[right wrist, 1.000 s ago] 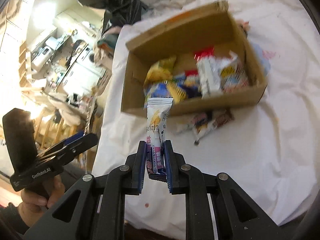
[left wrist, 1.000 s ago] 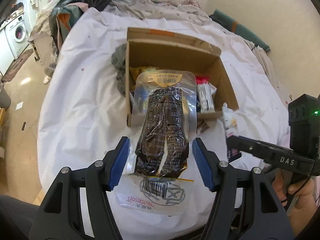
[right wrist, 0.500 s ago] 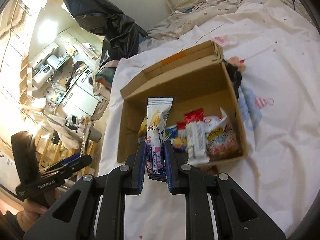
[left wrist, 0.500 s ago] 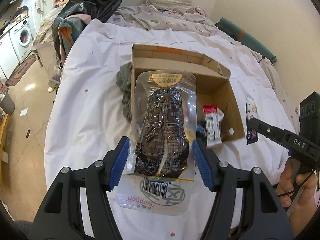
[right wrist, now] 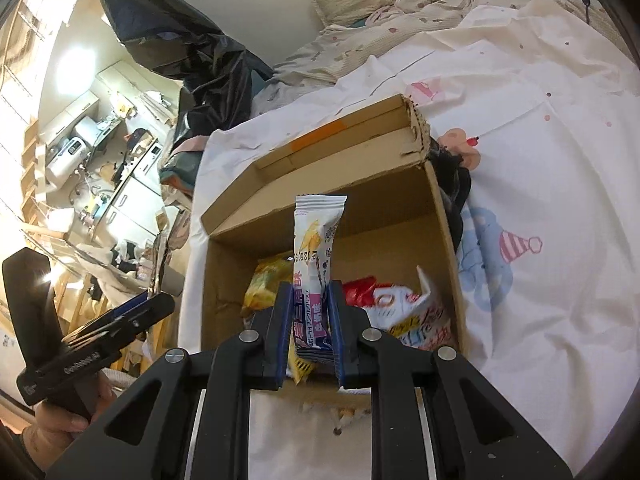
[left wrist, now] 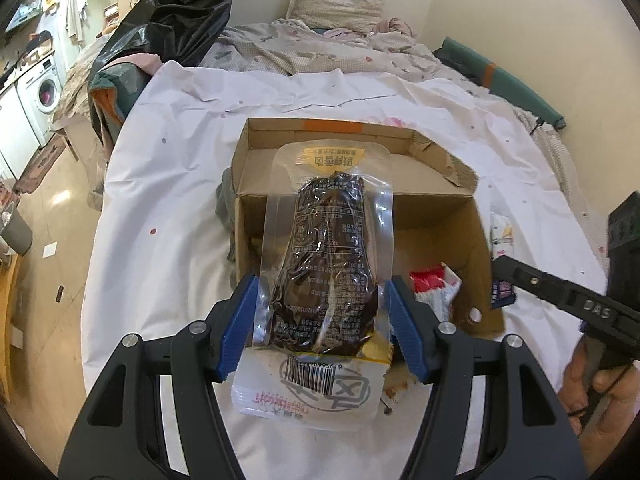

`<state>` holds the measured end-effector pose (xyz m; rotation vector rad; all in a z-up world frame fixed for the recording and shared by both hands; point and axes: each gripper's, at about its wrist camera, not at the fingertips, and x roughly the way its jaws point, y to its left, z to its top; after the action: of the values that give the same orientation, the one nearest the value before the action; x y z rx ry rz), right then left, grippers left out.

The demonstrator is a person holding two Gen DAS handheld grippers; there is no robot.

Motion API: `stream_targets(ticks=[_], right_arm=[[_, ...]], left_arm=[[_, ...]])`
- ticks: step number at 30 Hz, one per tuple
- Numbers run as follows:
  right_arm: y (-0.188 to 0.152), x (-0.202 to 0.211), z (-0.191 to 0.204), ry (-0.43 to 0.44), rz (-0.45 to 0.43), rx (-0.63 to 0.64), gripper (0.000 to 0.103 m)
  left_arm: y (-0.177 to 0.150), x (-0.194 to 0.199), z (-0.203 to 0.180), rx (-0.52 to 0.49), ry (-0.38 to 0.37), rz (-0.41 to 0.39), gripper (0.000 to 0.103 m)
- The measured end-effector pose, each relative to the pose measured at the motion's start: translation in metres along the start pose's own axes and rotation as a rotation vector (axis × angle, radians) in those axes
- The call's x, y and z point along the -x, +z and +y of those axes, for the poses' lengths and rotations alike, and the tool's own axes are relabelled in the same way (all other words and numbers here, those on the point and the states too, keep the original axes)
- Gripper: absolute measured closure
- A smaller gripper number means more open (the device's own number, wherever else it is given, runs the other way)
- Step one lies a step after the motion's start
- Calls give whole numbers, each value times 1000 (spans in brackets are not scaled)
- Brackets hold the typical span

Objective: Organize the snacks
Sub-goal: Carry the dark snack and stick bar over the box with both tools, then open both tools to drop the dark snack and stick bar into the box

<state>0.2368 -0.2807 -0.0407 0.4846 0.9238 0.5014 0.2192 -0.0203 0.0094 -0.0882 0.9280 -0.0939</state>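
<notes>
The box (right wrist: 400,208) is plain brown cardboard with an orange strip of tape on its far flap. The pouch (left wrist: 326,264) is clear plastic with dark brown food and a yellow label, and the stick pack (right wrist: 314,256) is white, yellow and pink. The sheet (right wrist: 540,184) is white with small dots and pastel cartoon prints.

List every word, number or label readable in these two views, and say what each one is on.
"DAS": on the right gripper arm, seen from the left wrist.
Barcode with digits, partly "6 9566...": on the clear pouch of dark snack, mirrored; its other print is unreadable.
Digits near "0260": on the white snack stick; uncertain.
Pink-block characters on that stick: too blurred.
White lettering on the left gripper handle: too blurred.
</notes>
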Motion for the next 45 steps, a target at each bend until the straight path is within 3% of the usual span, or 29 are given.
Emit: stream_targets(ticks=[5, 10, 17, 30, 34, 35, 36, 37, 39, 45], right_arm=[[0, -8, -12, -4, 19, -63, 84], [-1, -17, -15, -19, 47, -73, 84], [-4, -36, -12, -8, 101, -93, 84], [-19, -66, 7, -11, 218, -23, 81], [-17, -65, 2, -15, 217, -47, 80], [-16, -62, 0, -12, 205, -51, 79], [-14, -59, -1, -4, 192, -59, 69], [-13, -56, -2, 1, 183, -64, 53], [-11, -50, -4, 12, 146, -82, 42], [-7, -44, -3, 11, 125, -84, 42]], left_arm=[[-5, -29, 3, 16, -23, -9, 42], [-5, -49, 11, 56, -34, 35, 42], [-5, -53, 9, 68, -36, 43, 42], [-12, -56, -5, -5, -18, 64, 42], [-15, -61, -7, 3, -29, 107, 40], [-15, -62, -8, 3, -24, 113, 37], [-16, -62, -8, 4, -14, 119, 29], [-16, -62, -8, 5, 0, 118, 22], [-17, -61, -7, 8, 11, 110, 19], [-16, -58, -8, 4, -1, 96, 18]])
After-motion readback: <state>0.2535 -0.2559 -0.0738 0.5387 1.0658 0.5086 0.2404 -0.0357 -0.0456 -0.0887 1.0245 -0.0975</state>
